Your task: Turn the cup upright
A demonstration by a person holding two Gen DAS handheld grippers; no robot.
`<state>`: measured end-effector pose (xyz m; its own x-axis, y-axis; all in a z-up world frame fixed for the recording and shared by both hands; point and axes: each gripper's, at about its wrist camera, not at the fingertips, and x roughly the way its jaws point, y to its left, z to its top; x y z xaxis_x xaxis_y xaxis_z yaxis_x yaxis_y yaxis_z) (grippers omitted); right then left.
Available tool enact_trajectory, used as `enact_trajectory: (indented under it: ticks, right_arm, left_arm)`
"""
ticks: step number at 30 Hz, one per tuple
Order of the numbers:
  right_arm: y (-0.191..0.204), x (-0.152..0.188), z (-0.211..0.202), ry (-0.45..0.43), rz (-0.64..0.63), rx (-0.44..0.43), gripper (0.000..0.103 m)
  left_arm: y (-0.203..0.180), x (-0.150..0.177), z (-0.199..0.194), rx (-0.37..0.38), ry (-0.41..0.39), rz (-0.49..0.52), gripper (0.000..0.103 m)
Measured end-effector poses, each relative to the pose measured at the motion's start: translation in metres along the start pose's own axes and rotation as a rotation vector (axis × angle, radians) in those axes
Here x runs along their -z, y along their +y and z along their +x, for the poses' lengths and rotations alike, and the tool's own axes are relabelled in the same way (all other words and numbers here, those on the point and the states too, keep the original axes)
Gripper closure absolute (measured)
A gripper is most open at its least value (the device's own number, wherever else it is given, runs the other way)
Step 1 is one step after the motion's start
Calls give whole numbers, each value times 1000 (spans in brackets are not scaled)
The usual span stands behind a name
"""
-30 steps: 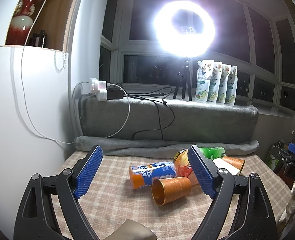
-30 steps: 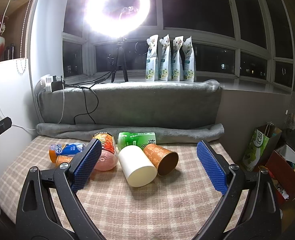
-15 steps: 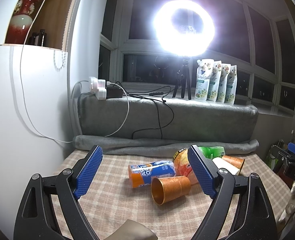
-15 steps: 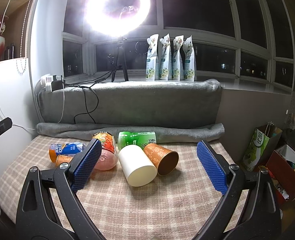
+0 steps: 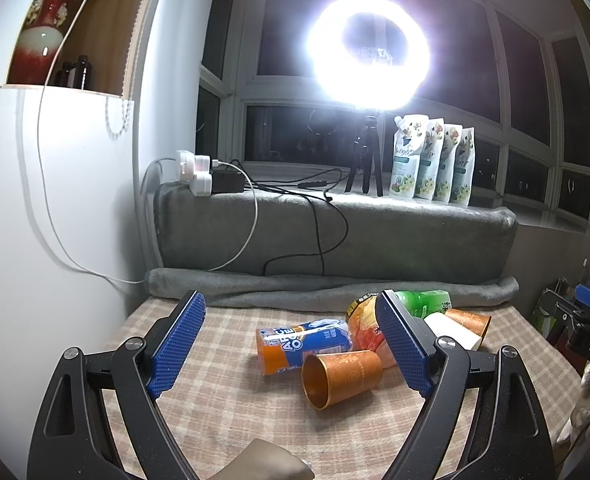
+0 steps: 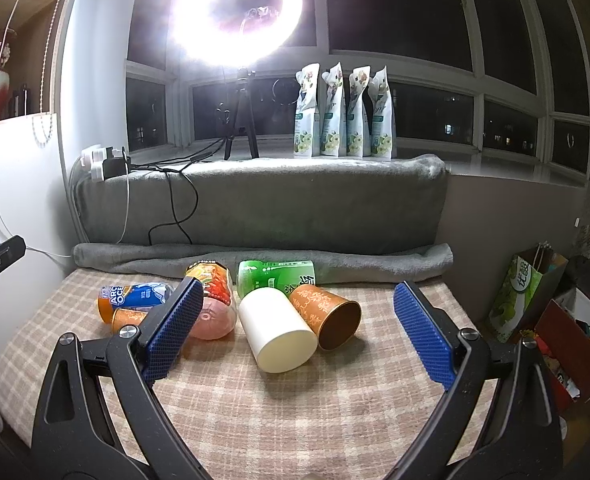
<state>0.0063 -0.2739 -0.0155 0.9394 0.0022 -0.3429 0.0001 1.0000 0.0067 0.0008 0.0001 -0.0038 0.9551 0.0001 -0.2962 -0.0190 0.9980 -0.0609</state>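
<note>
An orange-gold paper cup lies on its side on the checked cloth, mouth toward me, between and just beyond my open left gripper. It shows small in the right wrist view. A white cup and a second orange cup lie on their sides ahead of my open, empty right gripper. They also show in the left wrist view, the white cup and the orange cup.
A blue-orange bottle, a red-orange snack jar and a green bottle lie among the cups. A grey rolled blanket bounds the far edge. A white cabinet stands left; bags and boxes right.
Nothing has clearly changed; the left wrist view shifts very slightly, both grippers stay open and the cups lie still.
</note>
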Motion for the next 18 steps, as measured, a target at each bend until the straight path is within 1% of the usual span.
enact_trajectory:
  ticks: [6,9,12,18]
  right_arm:
    - [3,0,10,21,-15,-25,5]
    - [11,-2,18,39,-47,-58,5]
    - [22,-5,27,51,-98,-85,5]
    - [50,-13,58,112,-211,-206,5]
  left_arm:
    - [4,2,5,2,10,-5,16]
    - [10,1,9,2,25,-12,16]
    - [18,4,15,-3,59,-29,16]
    - [36,13,25,0,134,-63,16]
